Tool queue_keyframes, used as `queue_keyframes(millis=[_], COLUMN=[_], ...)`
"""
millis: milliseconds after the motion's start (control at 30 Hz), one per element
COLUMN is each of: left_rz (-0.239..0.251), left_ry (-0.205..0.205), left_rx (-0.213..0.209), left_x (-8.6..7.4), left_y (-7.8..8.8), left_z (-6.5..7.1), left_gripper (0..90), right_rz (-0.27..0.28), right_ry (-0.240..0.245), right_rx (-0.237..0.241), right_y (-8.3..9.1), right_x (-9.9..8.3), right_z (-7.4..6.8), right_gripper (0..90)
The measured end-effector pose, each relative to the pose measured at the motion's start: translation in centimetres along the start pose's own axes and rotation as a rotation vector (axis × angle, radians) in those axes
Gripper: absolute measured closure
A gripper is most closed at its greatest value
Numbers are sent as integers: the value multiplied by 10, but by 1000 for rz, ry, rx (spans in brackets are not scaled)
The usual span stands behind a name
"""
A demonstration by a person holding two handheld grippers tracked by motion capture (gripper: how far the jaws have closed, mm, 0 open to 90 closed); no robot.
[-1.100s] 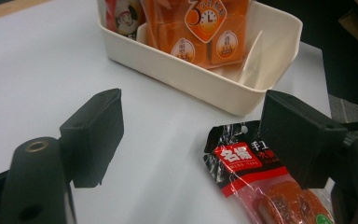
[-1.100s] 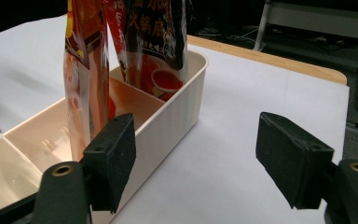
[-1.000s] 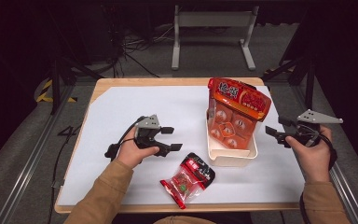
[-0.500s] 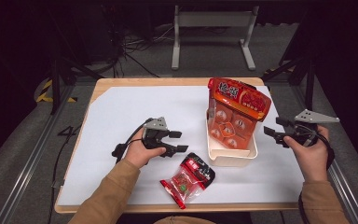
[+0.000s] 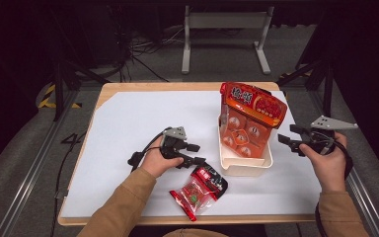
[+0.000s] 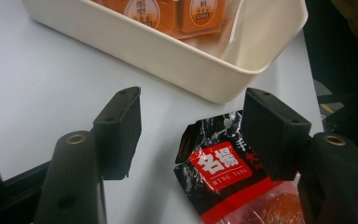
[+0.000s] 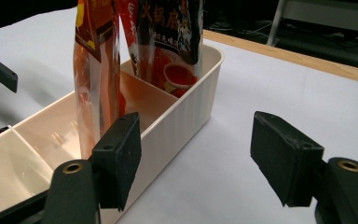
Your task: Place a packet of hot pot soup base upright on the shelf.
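A red and black snack packet (image 5: 200,190) lies flat near the table's front edge. My left gripper (image 5: 197,154) hovers just over its top end, pointing at the white bin (image 5: 244,165). Its jaws have just been closing and are still open. In the left gripper view (image 6: 191,100) the packet's black top corner (image 6: 214,158) lies between the jaws, close to the right one, with neither pad pressing on it. An orange bag (image 5: 253,104) stands upright in the bin. Right of the bin, my right gripper (image 5: 287,136) is open after closing slightly, and in its own view (image 7: 195,121) holds nothing.
The bin (image 7: 177,121) has dividers; its near compartments (image 7: 32,154) look bare, and bags (image 7: 98,70) stand in the far ones. A white sheet (image 5: 138,123) covers the wooden table, with open room to the left. A metal stand (image 5: 224,34) is on the floor behind.
My left gripper has moved right and down toward the packet's top end, with its jaws narrowing. The right gripper has stayed beside the bin.
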State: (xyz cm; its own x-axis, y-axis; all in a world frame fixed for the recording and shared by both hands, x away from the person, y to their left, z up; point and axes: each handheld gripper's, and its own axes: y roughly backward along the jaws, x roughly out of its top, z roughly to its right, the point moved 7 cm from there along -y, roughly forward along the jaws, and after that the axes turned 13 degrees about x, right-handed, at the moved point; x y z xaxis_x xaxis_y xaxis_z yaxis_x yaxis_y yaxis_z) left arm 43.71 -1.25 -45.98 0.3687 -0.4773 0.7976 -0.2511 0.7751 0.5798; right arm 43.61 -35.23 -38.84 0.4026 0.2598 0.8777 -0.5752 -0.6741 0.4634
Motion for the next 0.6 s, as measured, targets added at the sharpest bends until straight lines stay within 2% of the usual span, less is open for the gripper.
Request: queue_keyframes(millis=[167, 200, 267, 433, 567, 600], left_rz=[-37, -42, -50, -76, -93, -97], left_ry=[-4, -10, -16, -53, -52, -52], left_rx=[7, 2, -9, -14, -24, -38], left_x=[-3, -3, -4, -7, -9, -10], left_y=[-6, -7, -9, -15, -20, -22], left_z=[0, 0, 1, 3, 3, 3], left_gripper=[337, 310, 311, 391, 437, 454], right_rz=[-2, -5, -5, -9, -11, -12], right_ry=[-5, -5, -5, -4, -2, -2], right_rx=[2, 3, 4, 8, 11, 11], right_y=[-1, -1, -2, -3, -4, -4], right_x=[-1, -1, -1, -1, -1, -1], right_z=[0, 0, 0, 0, -1, -1], right_gripper=[338, 338, 338, 340, 340, 340])
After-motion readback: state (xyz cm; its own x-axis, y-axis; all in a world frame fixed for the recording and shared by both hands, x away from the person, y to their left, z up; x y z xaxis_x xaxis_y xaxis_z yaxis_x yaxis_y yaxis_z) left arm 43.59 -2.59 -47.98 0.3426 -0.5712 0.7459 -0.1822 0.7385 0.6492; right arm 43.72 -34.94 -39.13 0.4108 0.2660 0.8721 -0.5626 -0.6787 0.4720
